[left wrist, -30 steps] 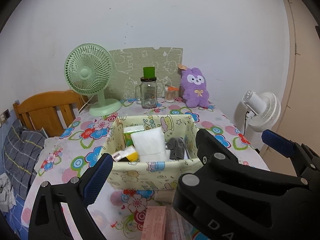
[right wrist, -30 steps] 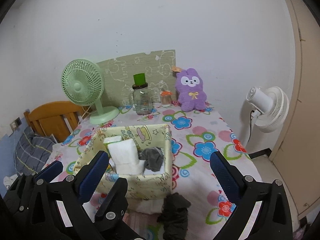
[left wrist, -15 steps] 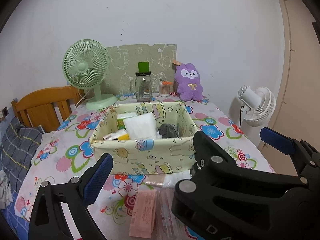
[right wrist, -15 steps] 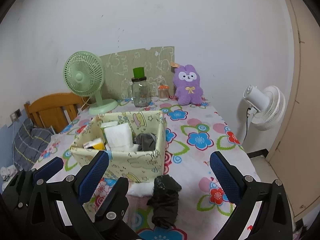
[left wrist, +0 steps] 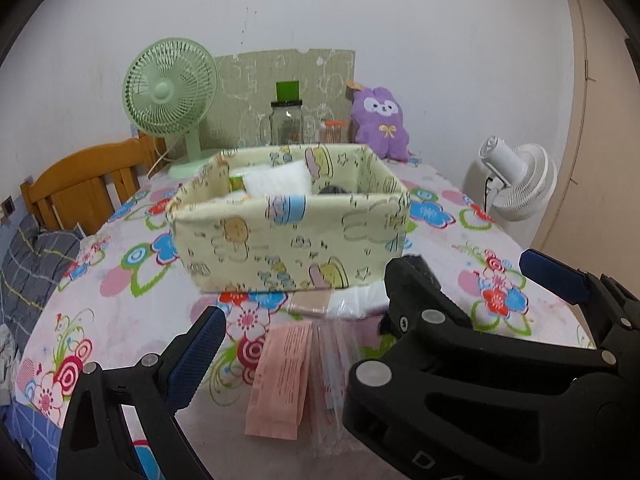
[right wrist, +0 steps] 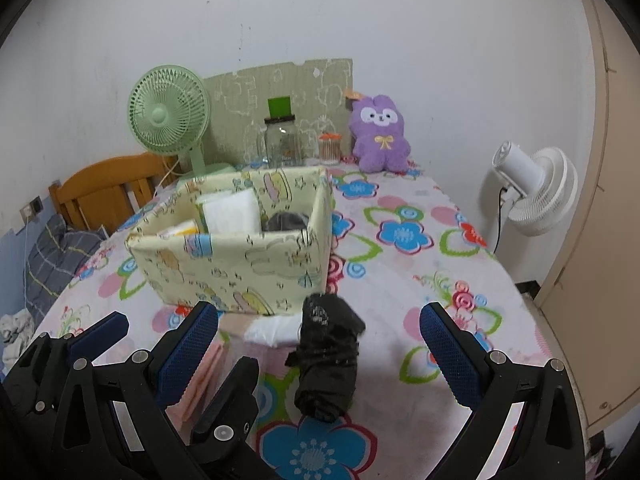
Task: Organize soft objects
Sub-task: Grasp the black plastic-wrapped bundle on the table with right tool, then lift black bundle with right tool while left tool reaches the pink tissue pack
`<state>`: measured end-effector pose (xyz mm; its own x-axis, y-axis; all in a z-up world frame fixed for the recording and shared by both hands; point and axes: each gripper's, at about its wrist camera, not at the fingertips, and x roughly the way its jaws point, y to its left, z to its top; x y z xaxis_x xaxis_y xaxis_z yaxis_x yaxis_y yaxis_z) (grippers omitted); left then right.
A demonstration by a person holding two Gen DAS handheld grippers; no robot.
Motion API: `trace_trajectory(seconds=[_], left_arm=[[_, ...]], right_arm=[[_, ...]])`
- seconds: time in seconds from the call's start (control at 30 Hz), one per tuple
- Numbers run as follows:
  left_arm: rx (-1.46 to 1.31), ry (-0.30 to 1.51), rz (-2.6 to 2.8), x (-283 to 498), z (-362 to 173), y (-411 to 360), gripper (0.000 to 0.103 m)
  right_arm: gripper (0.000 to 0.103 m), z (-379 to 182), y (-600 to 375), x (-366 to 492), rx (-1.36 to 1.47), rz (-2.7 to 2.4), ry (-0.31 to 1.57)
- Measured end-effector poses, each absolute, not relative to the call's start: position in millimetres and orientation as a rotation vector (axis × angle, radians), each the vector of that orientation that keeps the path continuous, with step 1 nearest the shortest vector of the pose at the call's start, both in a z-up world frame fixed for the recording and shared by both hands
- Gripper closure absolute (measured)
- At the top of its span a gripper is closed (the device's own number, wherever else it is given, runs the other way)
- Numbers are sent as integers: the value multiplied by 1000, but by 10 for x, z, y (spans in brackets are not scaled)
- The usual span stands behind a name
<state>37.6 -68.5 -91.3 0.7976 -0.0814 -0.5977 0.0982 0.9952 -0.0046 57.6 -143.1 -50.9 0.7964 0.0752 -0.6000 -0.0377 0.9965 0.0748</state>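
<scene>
One rolled black cloth bundle (right wrist: 327, 356) lies on the table between the spread fingers of the right gripper (right wrist: 318, 348), touching neither blue pad; that claw is wide open and holds nothing. Just beyond its tips sits a crinkly white plastic packet (right wrist: 272, 330), and past that a pale yellow fabric box (right wrist: 236, 256) printed with cartoon animals, holding a white padded pack (right wrist: 231, 212) and a grey cloth (right wrist: 286, 222). The left gripper (left wrist: 368, 308) is likewise open and empty; ahead of its left finger lie a flat pink paper-wrapped packet (left wrist: 280, 380) and a clear crinkled sleeve (left wrist: 334, 364), both short of the same box (left wrist: 288, 236).

Underneath everything is a flowered tablecloth (right wrist: 404, 264), smooth and brightly printed, running to a plain white wall. Far beyond the box stand a green desk fan (right wrist: 170, 116), a glass jar (right wrist: 282, 146) with a green straw tab, and a fuzzy purple plush rabbit (right wrist: 378, 136). A white floor fan (right wrist: 536, 188) stands off to the right, a wooden chair back (right wrist: 108, 188) to the left.

Only the right view shows the black bundle whole; the left view hides it behind the right claw's black frame, but shows the pink packet in full.
</scene>
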Motion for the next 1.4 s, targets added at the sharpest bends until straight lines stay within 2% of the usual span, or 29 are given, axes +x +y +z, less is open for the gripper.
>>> trace_trajectory(seconds=[0.47,0.67,0.93,1.17,1.4], left_arm=[[0,707,-81,465,-1151,-600,4],[1,734,-55,524,-1242,-522,4],[18,768,-46,582,-1343,-501,4],[38,798,-41,667,-1417,-539,5],[33,794,-50,686,-1398,-557,5]], right_arm=[[2,-772,-1423,653,91,57,705],[20,-903,-1455,783,109,49,759],[32,-1074,-1444,911,109,73,819],[51,-1203,-1450,994,103,86,856],[56,-1168,-1456,965,110,81,845]])
